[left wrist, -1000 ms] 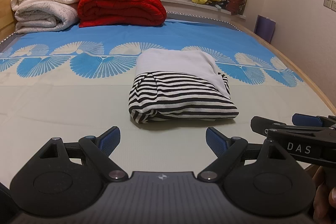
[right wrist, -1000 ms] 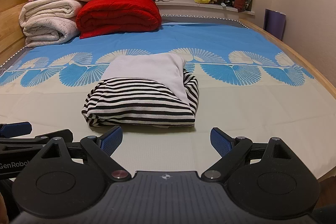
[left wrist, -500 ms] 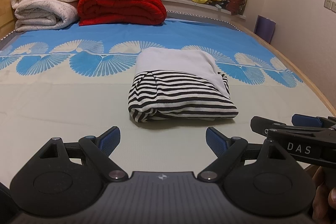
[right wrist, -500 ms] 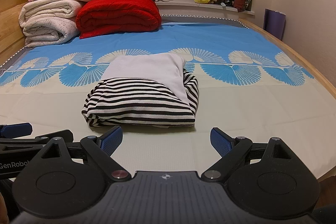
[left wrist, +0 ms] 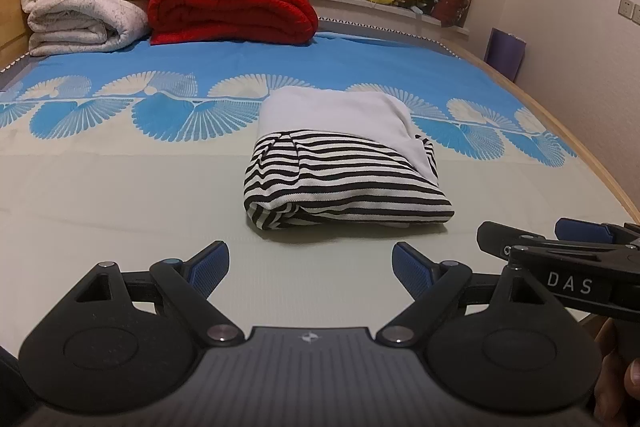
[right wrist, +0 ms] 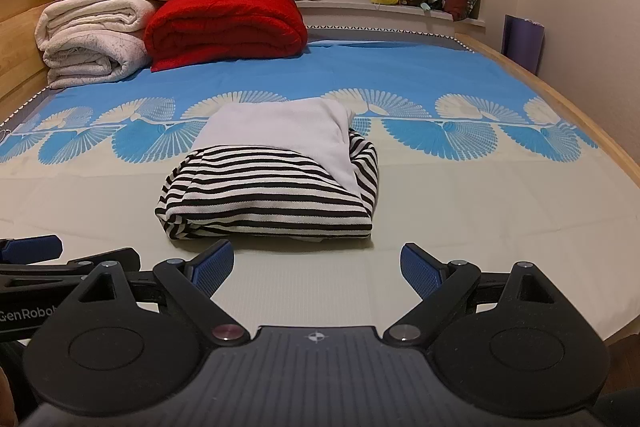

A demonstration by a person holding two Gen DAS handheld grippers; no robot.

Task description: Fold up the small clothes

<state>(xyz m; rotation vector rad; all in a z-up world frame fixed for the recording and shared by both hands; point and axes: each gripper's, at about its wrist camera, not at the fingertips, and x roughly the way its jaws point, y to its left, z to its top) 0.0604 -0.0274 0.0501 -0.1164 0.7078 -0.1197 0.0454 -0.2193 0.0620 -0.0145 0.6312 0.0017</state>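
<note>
At the far left of the bed (right wrist: 500, 227) sit stacked white blankets (right wrist: 92, 43) with a red quilt (right wrist: 224, 25) beside them, well away from the work. The left hand-held gripper (left wrist: 310, 265) hovers low over the pale sheet with its blue pads spread wide and nothing between them. Just beyond it, near the middle of the bed, lies the striped top (left wrist: 344, 179) — already folded into a compact bundle, a plain white panel uppermost at the back, the rolled striped edge facing the cameras. To the right, the right hand-held gripper (right wrist: 318, 267) is likewise open and empty, its pads just short of the bundle's front edge.

The top looks like soft, light knit: it should sag and unfold if lifted by one corner, and it will not slip much on the sheet. The thick front fold, pinched at its left and right ends together, seems the safest hold — one layer alone would likely peel the bundle open.

Against the earlier frames nothing has changed: both grippers are just as wide and in the same place, and the bundle lies as it did.
</note>
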